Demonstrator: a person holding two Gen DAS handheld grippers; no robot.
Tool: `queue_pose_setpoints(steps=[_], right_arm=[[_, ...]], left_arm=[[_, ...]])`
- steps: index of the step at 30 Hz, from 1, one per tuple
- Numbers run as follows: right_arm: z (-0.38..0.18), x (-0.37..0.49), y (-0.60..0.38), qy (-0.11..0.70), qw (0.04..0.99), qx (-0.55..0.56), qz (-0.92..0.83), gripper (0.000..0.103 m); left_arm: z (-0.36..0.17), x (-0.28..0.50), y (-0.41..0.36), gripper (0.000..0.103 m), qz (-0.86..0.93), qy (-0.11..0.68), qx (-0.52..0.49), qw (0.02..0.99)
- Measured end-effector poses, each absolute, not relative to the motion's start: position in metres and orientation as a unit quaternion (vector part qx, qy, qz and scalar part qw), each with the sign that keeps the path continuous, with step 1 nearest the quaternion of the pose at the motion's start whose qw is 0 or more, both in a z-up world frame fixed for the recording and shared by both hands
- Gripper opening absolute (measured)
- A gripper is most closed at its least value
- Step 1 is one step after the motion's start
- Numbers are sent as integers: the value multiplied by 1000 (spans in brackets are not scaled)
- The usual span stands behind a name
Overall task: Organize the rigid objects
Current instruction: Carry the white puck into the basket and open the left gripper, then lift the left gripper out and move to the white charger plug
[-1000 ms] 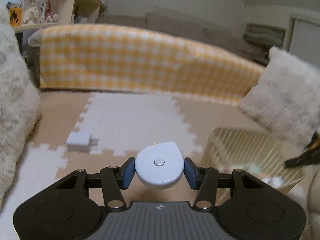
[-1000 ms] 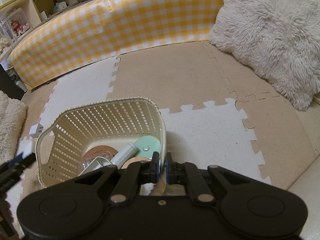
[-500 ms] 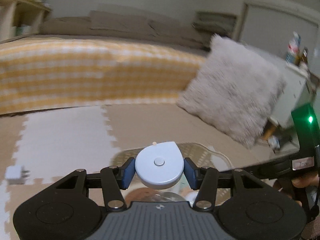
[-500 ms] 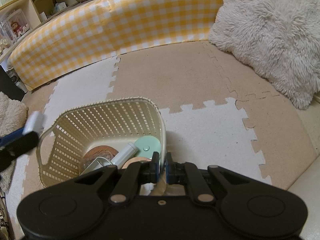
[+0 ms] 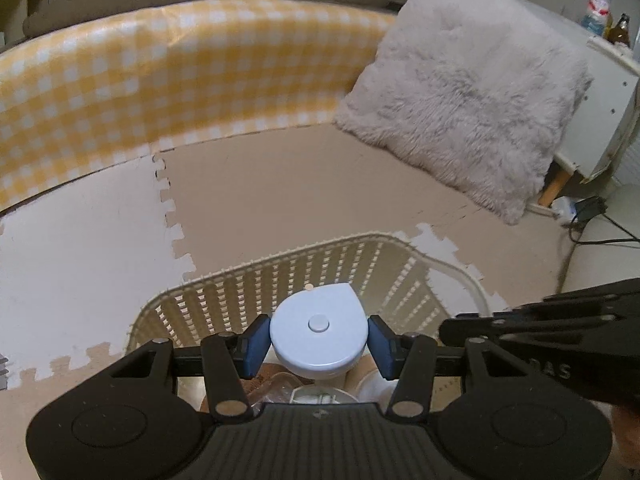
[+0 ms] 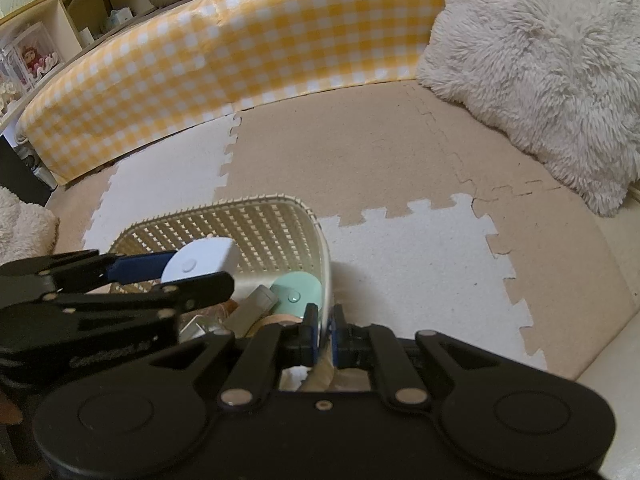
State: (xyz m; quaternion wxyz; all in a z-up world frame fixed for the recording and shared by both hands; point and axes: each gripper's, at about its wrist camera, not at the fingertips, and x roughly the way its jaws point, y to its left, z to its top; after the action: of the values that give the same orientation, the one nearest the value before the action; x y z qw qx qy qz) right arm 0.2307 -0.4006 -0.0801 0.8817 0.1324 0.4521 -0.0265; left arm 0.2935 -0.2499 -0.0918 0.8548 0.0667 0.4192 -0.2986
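Observation:
A cream slatted basket [image 5: 280, 258] [image 6: 256, 202] stands on the foam mat. My left gripper [image 5: 319, 340] is shut on a white round case with a centre button [image 5: 319, 332] [image 6: 200, 262] and holds it above the basket's inside. In the right wrist view the left gripper comes in from the left over the basket. My right gripper [image 6: 325, 330] is shut on the basket's near right rim. Inside the basket lie a mint green round case [image 6: 298, 292], a grey cylinder [image 6: 256, 308] and other items that are partly hidden.
A yellow checked bumper [image 5: 160, 80] runs along the back. A fluffy pale cushion [image 5: 472, 104] [image 6: 552, 64] leans at the right. A black adapter with a cable [image 5: 590, 208] lies on the floor at far right. Shelves [image 6: 60, 40] stand at the back left.
My left gripper has swung to the right with the white case, from over the mat to over the basket. The small white plug on the mat has left its view. The right gripper stayed still.

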Motion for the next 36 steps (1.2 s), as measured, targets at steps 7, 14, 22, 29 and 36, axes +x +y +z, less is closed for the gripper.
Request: queue_pose_setpoints(steps=[7,14,22,29,36], right_arm=[[-80,231,-401,452,882,132,-27,7],[-80,231,-400,452,882,132,-27,7],[-80,231,-400,452,882,132,-27,7],[-80,231,-401,452,881,134,-26,7],[-80,231,-400,452,881,134,-26,7]], left_arm=[[-106,303,-254,53,-294,444,68,844],[-118,301,-250,62,-292,458,70,837],[-118,296,-245,80,-296,458,61,836],[-109,286,-241,89,-308,445,44,840],[-90,269,-238,101,-331,422,35,843]])
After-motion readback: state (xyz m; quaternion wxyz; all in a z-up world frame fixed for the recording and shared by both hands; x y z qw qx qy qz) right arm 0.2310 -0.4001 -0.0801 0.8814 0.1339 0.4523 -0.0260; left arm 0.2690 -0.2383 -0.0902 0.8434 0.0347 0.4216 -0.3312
